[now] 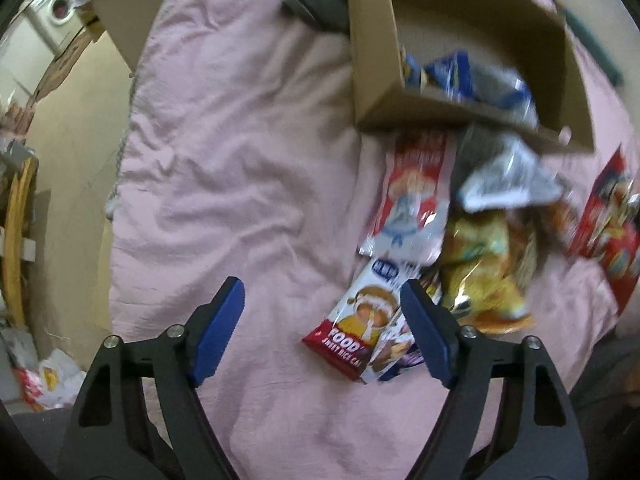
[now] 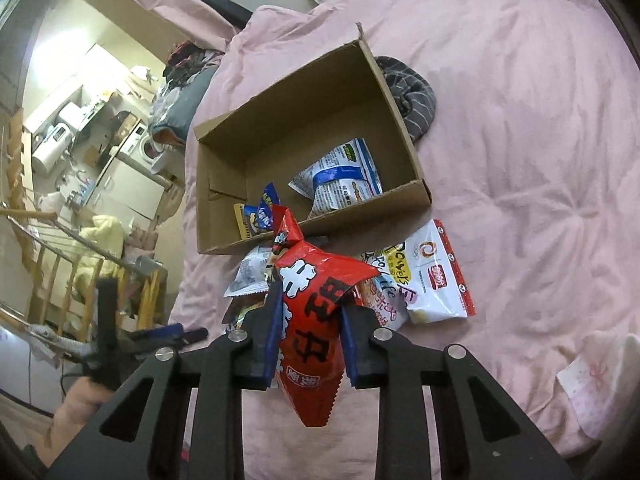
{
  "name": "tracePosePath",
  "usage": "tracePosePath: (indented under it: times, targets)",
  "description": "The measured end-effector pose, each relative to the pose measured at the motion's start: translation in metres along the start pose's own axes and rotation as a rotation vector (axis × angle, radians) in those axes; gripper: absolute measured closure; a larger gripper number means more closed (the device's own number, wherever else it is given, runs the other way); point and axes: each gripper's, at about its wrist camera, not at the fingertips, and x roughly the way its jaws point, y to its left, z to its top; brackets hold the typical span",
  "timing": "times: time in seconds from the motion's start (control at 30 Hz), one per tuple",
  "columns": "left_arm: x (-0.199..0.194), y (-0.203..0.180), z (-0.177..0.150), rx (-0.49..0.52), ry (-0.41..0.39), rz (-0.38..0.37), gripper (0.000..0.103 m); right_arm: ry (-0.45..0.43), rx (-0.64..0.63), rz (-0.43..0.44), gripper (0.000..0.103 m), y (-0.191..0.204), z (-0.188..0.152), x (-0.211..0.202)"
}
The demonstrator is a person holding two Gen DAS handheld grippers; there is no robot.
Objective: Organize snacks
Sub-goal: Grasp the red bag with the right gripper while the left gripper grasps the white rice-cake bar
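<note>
The right gripper [image 2: 308, 332] clamps a crumpled red foil snack bag [image 2: 310, 312] between its blue pads, the bag printed with large black characters on white cloud shapes and a serrated bottom edge hanging below the fingers. It hangs above the bed, just in front of an open brown cardboard box [image 2: 408, 196]. Inside the box lie a white and blue packet with small printed text [image 2: 340, 172] and a blue and yellow packet [image 2: 262, 214] in the near corner.

Just outside the box's near wall sits a loose pile of snacks. A white pouch with orange edges [image 2: 438, 276] carries a ring logo and a red square mark; the white packet beside it [image 2: 400, 280] shows letters that look like "owels", partly hidden.

The left gripper [image 1: 322, 320] stands with its jaws apart and nothing between the blue pads, pointing down at the sheet. Partly behind its right-hand finger lies a red and white rice cake packet [image 1: 360, 332] reading "FOOD" and "SWEET RICE CA", the rest covered. Near it are a long red and white wrapper [image 1: 412, 196], a yellow crinkled bag [image 1: 484, 268] and a red bag [image 1: 608, 216] at the edge, all blurred.

Everything rests on a wrinkled pink bedsheet [image 2: 520, 140]. A grey striped cloth [image 2: 412, 96] lies against the box's far side. Beyond the bed are a white washing machine [image 2: 146, 148] and wooden railings [image 2: 60, 272].
</note>
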Motion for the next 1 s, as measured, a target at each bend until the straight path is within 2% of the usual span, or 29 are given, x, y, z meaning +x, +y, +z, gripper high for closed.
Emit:
tracePosePath:
  times: [0.17, 0.3, 0.37, 0.47, 0.57, 0.7, 0.83, 1.0]
  targets:
    - [0.021, -0.014, -0.004, 0.056, 0.076, 0.012, 0.029, -0.014, -0.003, 0.021, 0.078, -0.001, -0.001, -0.004]
    - [0.028, -0.033, -0.009, 0.122, 0.089, 0.019, 0.032, -0.016, 0.004, 0.032, 0.080, -0.004, -0.002, -0.007]
    - [0.033, -0.039, -0.009, 0.143, 0.106, 0.002, 0.058, -0.014, 0.000, 0.031, 0.081, -0.003, -0.003, -0.007]
    - [0.036, -0.048, -0.012, 0.182, 0.114, 0.008, 0.068, -0.015, -0.013, 0.020, 0.084, -0.002, -0.004, -0.006]
    - [0.025, -0.056, -0.016, 0.201, 0.095, -0.003, 0.072, -0.013, -0.019, 0.021, 0.088, -0.001, -0.003, -0.004]
    - [-0.002, -0.058, -0.027, 0.183, 0.074, -0.059, 0.073, -0.014, -0.018, 0.036, 0.091, -0.002, -0.005, -0.006]
    - [-0.035, -0.051, -0.040, 0.122, 0.035, -0.109, 0.074, -0.031, -0.017, 0.049, 0.092, -0.001, -0.006, -0.012]
    - [-0.073, -0.039, -0.051, 0.043, -0.038, -0.126, 0.074, -0.060, -0.040, 0.063, 0.092, 0.005, -0.007, -0.022]
